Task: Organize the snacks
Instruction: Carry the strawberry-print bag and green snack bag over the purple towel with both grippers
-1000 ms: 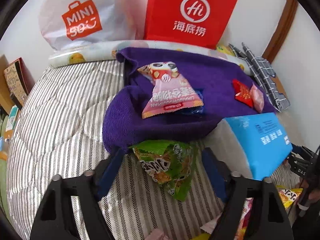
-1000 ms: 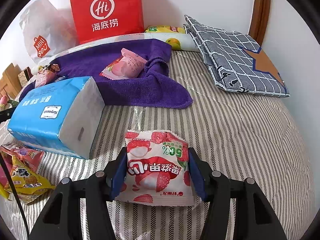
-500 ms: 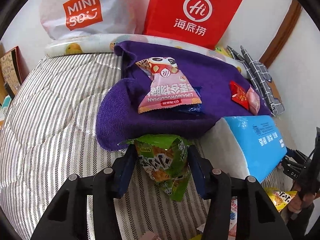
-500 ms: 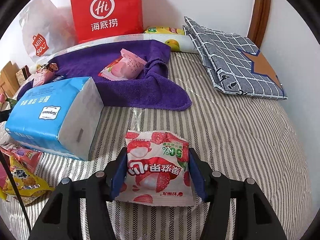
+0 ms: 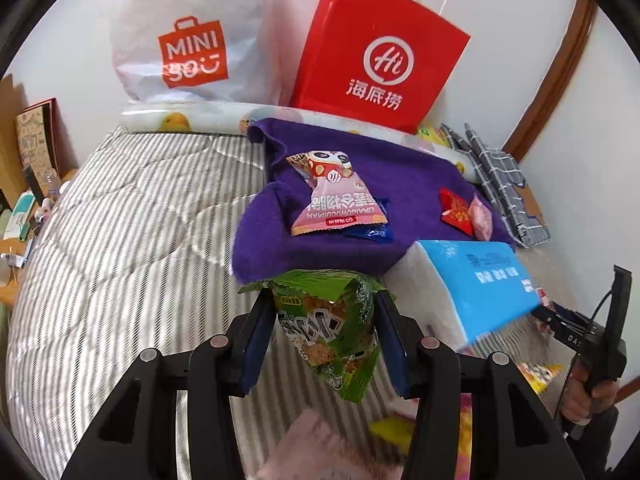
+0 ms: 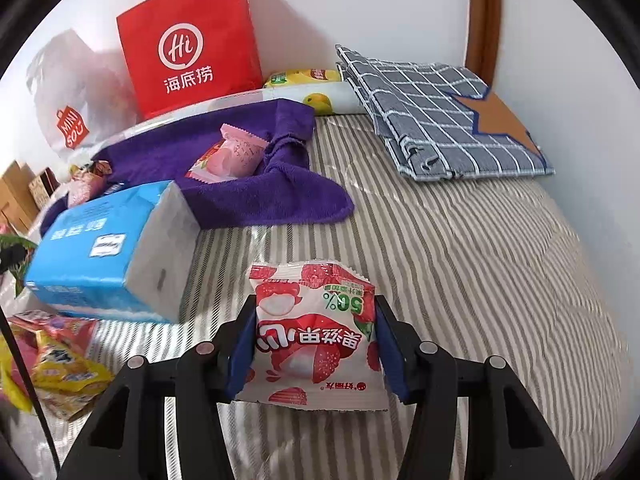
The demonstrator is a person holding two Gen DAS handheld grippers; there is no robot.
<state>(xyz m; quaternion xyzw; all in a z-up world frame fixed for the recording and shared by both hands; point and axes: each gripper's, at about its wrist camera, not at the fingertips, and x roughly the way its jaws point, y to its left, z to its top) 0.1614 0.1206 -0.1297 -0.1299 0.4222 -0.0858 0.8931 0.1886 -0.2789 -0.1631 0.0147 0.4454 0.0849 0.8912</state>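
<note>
My left gripper [image 5: 322, 316] is shut on a green snack packet [image 5: 330, 328], held above the striped bed. My right gripper [image 6: 314, 320] is shut on a white and red lychee snack packet [image 6: 314, 334], also lifted over the bed. A purple towel [image 5: 404, 184] lies ahead; it also shows in the right wrist view [image 6: 256, 196]. On it lie a pink panda packet [image 5: 334, 196], a blue wrapper [image 5: 370, 234], a red packet [image 5: 456, 210] and a pink sweet packet [image 6: 228, 154]. Loose snacks [image 6: 60, 356] lie at the lower left.
A blue tissue pack [image 5: 476, 284] sits beside the towel, seen too in the right wrist view [image 6: 112, 252]. A red paper bag [image 5: 380, 56] and a white plastic bag [image 5: 188, 36] stand against the wall. A folded checked cloth [image 6: 440, 112] lies at the far right.
My left gripper closed on the green packet and lifted it off the bed, nearer the towel. My right gripper kept its hold on the lychee packet and rose slightly.
</note>
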